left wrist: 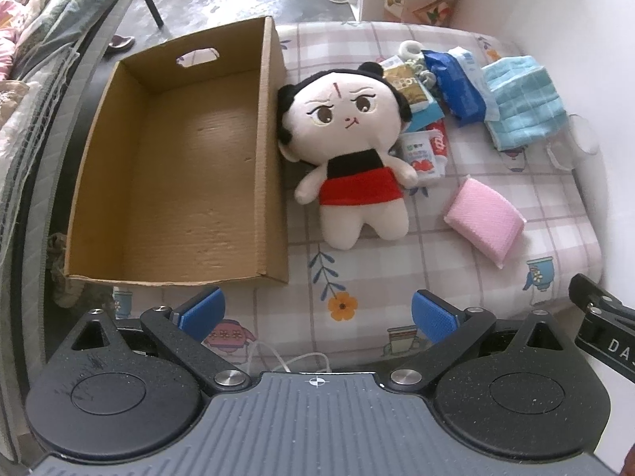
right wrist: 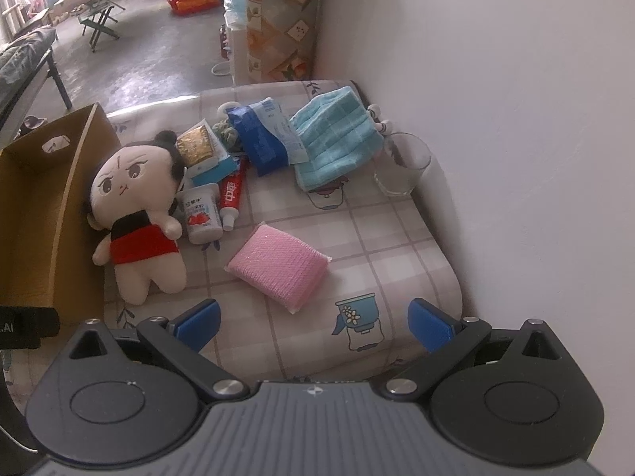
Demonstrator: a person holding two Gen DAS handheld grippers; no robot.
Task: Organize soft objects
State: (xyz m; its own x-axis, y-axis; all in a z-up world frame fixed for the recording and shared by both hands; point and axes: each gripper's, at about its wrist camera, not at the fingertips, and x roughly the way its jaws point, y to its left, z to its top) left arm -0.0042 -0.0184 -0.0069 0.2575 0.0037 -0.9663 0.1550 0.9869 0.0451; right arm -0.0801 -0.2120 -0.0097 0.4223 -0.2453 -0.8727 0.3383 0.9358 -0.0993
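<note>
A plush doll [left wrist: 349,146] [right wrist: 135,214] with black hair and a red skirt lies face up beside an open, empty cardboard box [left wrist: 178,166] [right wrist: 39,214]. A pink sponge [left wrist: 484,218] [right wrist: 279,269] lies to the doll's right. A folded light-blue cloth [left wrist: 520,99] [right wrist: 337,135] lies farther back. My left gripper [left wrist: 317,313] is open and empty, hovering near the table's front edge before the doll. My right gripper [right wrist: 313,325] is open and empty, just in front of the pink sponge.
The table has a checked cloth [left wrist: 357,269] [right wrist: 377,246]. Behind the doll lie a blue packet [left wrist: 456,83] [right wrist: 262,139], a toothpaste tube [right wrist: 232,194], a small yogurt cup [right wrist: 200,214] and snack packs [left wrist: 408,87]. A clear glass [right wrist: 405,166] stands by the white wall [right wrist: 516,119].
</note>
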